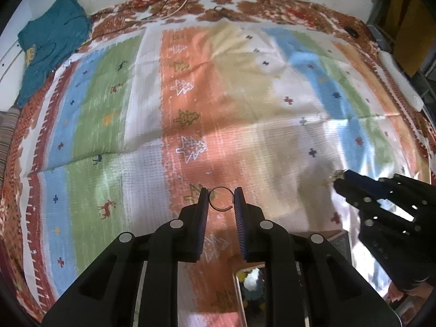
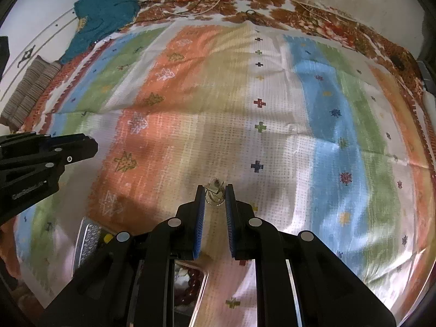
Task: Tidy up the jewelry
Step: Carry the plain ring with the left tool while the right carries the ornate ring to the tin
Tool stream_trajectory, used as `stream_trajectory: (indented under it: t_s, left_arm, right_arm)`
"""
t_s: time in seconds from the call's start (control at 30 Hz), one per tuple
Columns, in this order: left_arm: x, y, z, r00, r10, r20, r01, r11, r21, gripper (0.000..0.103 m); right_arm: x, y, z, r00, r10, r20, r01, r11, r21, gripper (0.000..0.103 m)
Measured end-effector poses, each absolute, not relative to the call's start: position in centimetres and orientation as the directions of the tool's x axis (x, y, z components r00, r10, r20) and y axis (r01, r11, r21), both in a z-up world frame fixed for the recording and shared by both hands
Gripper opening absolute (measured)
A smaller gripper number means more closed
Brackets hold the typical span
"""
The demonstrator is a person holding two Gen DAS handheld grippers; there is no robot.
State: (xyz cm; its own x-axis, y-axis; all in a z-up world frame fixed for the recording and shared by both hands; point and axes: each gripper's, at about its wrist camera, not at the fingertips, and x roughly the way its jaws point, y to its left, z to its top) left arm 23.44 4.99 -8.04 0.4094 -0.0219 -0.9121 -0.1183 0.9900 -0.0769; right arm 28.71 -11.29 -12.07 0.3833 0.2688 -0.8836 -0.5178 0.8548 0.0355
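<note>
My left gripper (image 1: pixel 221 196) is shut on a thin dark open ring (image 1: pixel 214 205), pinched between its blue pads above the striped cloth (image 1: pixel 245 95). In the right wrist view the left gripper (image 2: pixel 93 146) comes in from the left edge. A small gold and clear ornament (image 2: pixel 215 194) sits between the blue pads of my right gripper (image 2: pixel 214 190), which is shut on it. The left wrist view shows the right gripper (image 1: pixel 339 179) at the right with the gold piece (image 1: pixel 337 175) at its tip. An open jewelry box (image 2: pixel 90 239) lies below both grippers, largely hidden; red beads (image 2: pixel 190 280) show inside.
A teal garment (image 1: pixel 51 43) lies at the far left corner of the cloth. Thin cables (image 1: pixel 174 0) trail over the far edge. A folded striped fabric (image 2: pixel 30 92) sits at the left. A white object (image 1: pixel 400 81) lies along the right edge.
</note>
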Motion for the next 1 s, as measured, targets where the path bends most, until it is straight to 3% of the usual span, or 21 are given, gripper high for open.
stream_trajectory:
  t_s: [1.0]
  left_arm:
    - [17.4, 2.2, -3.4, 0.523, -0.048, -0.851, -0.074, 0.992, -0.102, 0.019]
  right_arm:
    - [22.9, -12.2, -9.1, 0.469, 0.278, -0.838, -0.542, 0.840, -0.024, 0.016]
